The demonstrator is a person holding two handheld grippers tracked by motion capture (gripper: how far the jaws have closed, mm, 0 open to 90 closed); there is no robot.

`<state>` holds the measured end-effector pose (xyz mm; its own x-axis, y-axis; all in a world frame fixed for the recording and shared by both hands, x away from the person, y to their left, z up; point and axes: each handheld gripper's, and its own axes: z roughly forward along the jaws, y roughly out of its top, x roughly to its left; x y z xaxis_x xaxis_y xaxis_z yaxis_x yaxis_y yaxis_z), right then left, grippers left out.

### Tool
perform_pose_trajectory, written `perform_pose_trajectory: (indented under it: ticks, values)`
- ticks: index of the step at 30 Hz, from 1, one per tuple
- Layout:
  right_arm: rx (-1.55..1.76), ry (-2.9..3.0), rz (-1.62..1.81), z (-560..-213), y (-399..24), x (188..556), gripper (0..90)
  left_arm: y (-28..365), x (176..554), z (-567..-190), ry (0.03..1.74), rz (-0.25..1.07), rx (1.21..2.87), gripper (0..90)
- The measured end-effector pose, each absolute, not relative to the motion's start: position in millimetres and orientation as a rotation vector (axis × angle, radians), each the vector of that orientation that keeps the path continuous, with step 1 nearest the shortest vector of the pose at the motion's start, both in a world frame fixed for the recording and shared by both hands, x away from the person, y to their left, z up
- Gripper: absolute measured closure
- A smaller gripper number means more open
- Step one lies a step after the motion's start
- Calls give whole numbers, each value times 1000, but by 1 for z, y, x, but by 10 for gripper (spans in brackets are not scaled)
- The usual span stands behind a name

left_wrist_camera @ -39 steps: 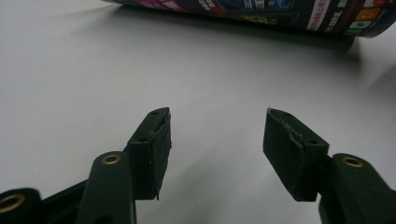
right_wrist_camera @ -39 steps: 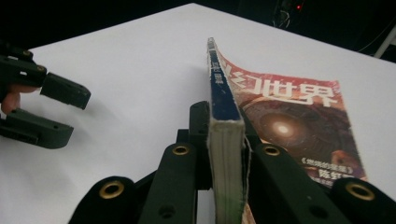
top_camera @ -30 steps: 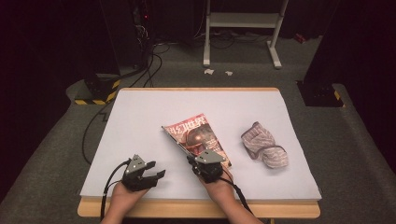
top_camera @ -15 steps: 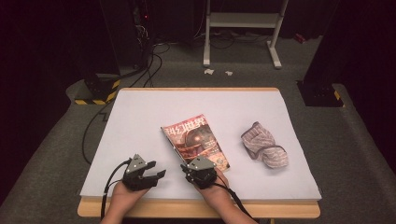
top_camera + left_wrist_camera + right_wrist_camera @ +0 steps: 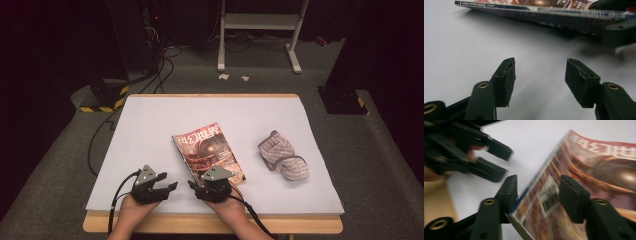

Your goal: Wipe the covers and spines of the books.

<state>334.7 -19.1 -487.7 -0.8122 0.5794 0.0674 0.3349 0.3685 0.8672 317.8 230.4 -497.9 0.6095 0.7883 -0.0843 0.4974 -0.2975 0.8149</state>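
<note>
At the near edge, the right gripper (image 5: 196, 184) has just been opening, its jaws now slack around the corner of the one glossy red-covered magazine (image 5: 209, 151), which has slid nearer and lies released mid-table. The left gripper (image 5: 169, 183) stands apart and empty beside it. Farther right lies one crumpled grey striped cloth (image 5: 282, 155), so two grippers, one magazine, one cloth.

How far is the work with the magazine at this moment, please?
Done: the magazine lies flat on the table. In hand: the right gripper has just been opening, its jaws apart around the near corner, not pressing. The left gripper waits open. Left: the glove lies untouched.
</note>
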Motion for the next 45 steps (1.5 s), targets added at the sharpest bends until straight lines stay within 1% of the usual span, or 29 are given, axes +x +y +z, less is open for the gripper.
perform_pose_trajectory:
  ticks: [1, 7, 10, 15, 21, 26, 30, 33, 37, 42, 45]
  values:
    - [804, 2389, 1430, -488, -17, 333, 440, 230, 318, -498, 1017, 424, 1966, 418]
    - [807, 2390, 1463, -485, -17, 332, 435, 228, 318, -498, 1014, 421, 1966, 410]
    - [835, 2375, 1454, -485, -22, 336, 435, 224, 318, -499, 1015, 423, 1980, 380]
    - [913, 2328, 1435, -483, -38, 346, 437, 214, 318, -500, 1005, 441, 2008, 338]
    - [991, 2282, 1394, -484, -61, 358, 436, 207, 321, -500, 998, 417, 2028, 306]
    - [1056, 2239, 1342, -485, -82, 367, 433, 188, 321, -502, 968, 389, 2080, 275]
    - [1120, 2187, 1310, -486, -102, 374, 435, 173, 320, -505, 960, 403, 2122, 239]
    - [1165, 2161, 1303, -487, -114, 376, 435, 169, 320, -506, 974, 369, 2119, 204]
    - [1200, 2145, 1293, -489, -121, 380, 436, 164, 318, -506, 974, 369, 2121, 158]
    - [1230, 2153, 1282, -492, -124, 383, 435, 158, 316, -509, 973, 350, 2130, 151]
    - [1240, 2153, 1283, -492, -124, 383, 435, 154, 313, -510, 942, 397, 2170, 141]
